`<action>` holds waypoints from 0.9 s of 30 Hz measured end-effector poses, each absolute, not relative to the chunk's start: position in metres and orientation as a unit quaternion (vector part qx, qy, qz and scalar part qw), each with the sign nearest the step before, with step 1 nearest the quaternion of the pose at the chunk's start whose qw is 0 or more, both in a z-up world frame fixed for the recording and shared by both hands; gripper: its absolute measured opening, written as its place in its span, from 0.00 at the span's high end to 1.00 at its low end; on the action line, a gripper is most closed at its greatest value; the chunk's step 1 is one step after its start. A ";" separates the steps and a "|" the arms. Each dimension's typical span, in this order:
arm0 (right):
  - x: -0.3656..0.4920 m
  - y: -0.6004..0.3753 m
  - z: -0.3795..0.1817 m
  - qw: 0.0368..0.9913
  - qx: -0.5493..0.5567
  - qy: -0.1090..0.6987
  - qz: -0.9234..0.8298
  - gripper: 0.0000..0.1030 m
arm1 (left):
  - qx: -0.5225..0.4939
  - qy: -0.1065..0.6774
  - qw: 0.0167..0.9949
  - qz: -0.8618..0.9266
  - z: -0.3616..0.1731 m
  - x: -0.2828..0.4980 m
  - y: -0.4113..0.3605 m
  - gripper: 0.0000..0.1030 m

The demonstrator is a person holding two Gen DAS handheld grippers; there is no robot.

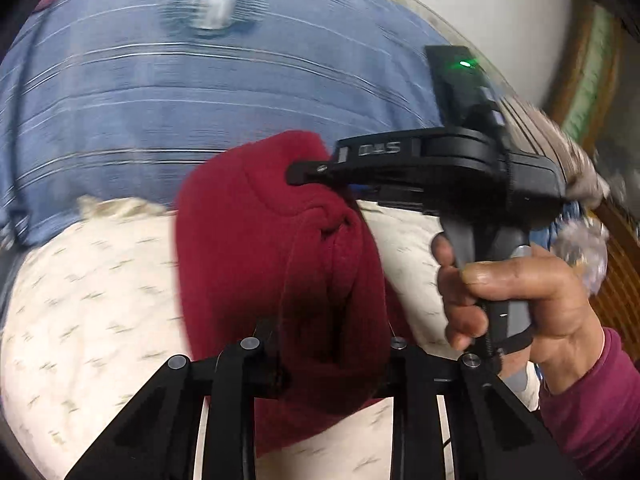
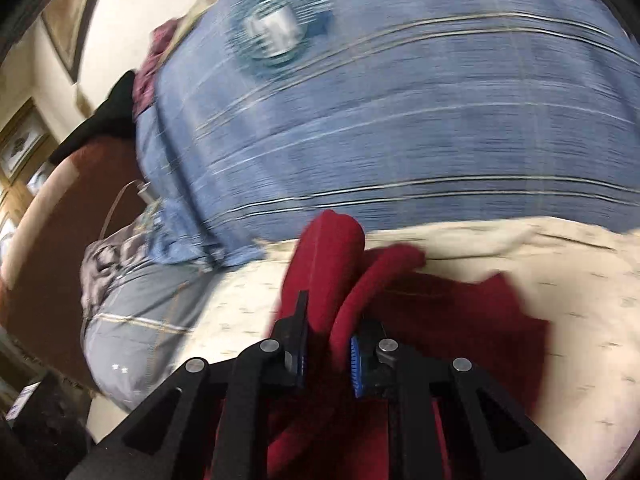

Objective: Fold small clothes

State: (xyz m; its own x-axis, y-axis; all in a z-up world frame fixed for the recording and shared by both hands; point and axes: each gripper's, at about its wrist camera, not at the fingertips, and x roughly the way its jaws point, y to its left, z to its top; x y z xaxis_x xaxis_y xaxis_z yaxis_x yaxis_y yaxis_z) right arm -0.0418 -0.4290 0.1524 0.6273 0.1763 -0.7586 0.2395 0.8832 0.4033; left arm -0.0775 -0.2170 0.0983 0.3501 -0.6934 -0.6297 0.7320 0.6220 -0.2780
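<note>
A dark red fleece garment [image 1: 276, 248] hangs bunched between both grippers above a cream patterned sheet [image 1: 92, 300]. My left gripper [image 1: 328, 356] is shut on its near fold; the cloth hides the fingertips. My right gripper [image 1: 304, 174] reaches in from the right in the left wrist view and pinches the garment's far top edge. In the right wrist view my right gripper [image 2: 326, 354] is shut on a fold of the red garment [image 2: 320, 256], blue pads [image 2: 355, 368] showing, and the rest of the cloth trails right on the sheet [image 2: 580, 280].
A blue striped bedcover [image 1: 200, 92] with a round printed patch [image 1: 210, 8] lies beyond the sheet. A grey pillow [image 2: 136, 320] and a brown headboard [image 2: 60, 216] sit at the left in the right wrist view. Both views are motion-blurred.
</note>
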 end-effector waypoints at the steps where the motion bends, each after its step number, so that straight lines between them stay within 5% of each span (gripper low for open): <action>1: -0.048 -0.442 0.146 0.867 0.245 0.433 -0.032 0.85 | 0.036 0.373 0.817 -0.438 0.095 -0.081 -0.232 0.77; 6: -0.068 -0.495 0.088 0.828 0.318 0.455 -0.084 0.84 | 0.058 0.424 0.792 -0.436 0.059 -0.089 -0.288 0.72; 10: -0.088 -0.497 0.085 0.819 0.350 0.445 -0.093 0.65 | 0.072 0.432 0.784 -0.440 0.064 -0.097 -0.283 0.51; 12: -0.103 -0.492 0.101 0.830 0.347 0.428 -0.089 0.44 | 0.059 0.426 0.784 -0.448 0.078 -0.105 -0.257 0.37; 14: -0.116 -0.482 0.119 0.842 0.327 0.419 -0.094 0.40 | 0.055 0.401 0.802 -0.440 0.094 -0.108 -0.225 0.32; 21: -0.134 -0.419 0.154 0.869 0.241 0.431 -0.028 0.44 | 0.091 0.386 0.851 -0.343 0.098 -0.116 -0.179 0.32; 25: -0.146 -0.389 0.126 0.856 0.129 0.490 -0.102 0.56 | 0.070 0.404 0.844 -0.345 0.082 -0.109 -0.173 0.32; 27: -0.158 -0.398 0.102 0.835 0.175 0.512 -0.100 0.59 | 0.072 0.410 0.841 -0.345 0.070 -0.103 -0.175 0.32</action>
State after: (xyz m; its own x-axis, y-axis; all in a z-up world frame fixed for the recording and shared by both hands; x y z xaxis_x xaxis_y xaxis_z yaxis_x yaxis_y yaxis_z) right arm -0.1584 -0.3983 0.1022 0.4564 0.0116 -0.8897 0.3464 0.9187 0.1898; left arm -0.1030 -0.1751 0.0700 0.4258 -0.5221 -0.7390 0.6397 0.7513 -0.1622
